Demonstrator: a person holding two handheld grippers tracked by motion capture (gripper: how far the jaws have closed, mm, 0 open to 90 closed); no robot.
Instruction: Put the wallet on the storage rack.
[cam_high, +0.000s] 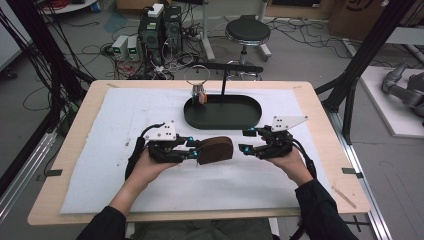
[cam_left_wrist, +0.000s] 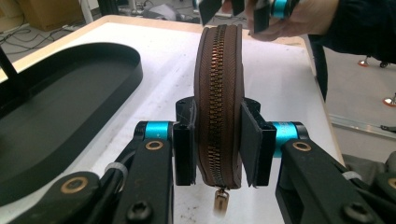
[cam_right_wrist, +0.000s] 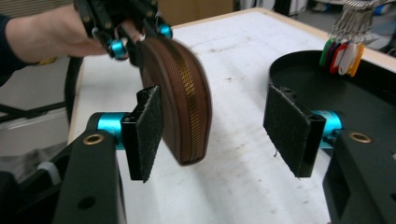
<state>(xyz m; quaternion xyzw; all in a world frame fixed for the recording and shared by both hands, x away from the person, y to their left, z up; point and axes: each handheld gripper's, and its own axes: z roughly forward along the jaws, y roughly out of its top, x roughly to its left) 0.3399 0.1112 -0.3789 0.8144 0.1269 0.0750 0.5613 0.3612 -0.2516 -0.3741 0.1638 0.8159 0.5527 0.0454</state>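
While unlabelled, brown zip case (cam_left_wrist: 218, 93) sits clamped in left hand-held gripper (cam_left_wrist: 217, 144).

pouch (cam_high: 216, 150): held up over the mat, between the two grippers
left gripper (cam_high: 192, 151): left of pouch, clamped on it
right gripper (cam_high: 246, 141): just right of pouch, not touching
tray (cam_high: 222, 120): behind both, on the mat (cam_high: 125, 115)
key tags (cam_high: 199, 96): at tray's back-left edge

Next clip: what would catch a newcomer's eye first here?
A brown zipped pouch held off the white mat at mid-table, clamped edge-up between the pads of the left tool. The right tool hovers just right of it, jaws open and empty. Behind them lies a black oval tray, with a bunch of coloured key tags hanging over its left end.
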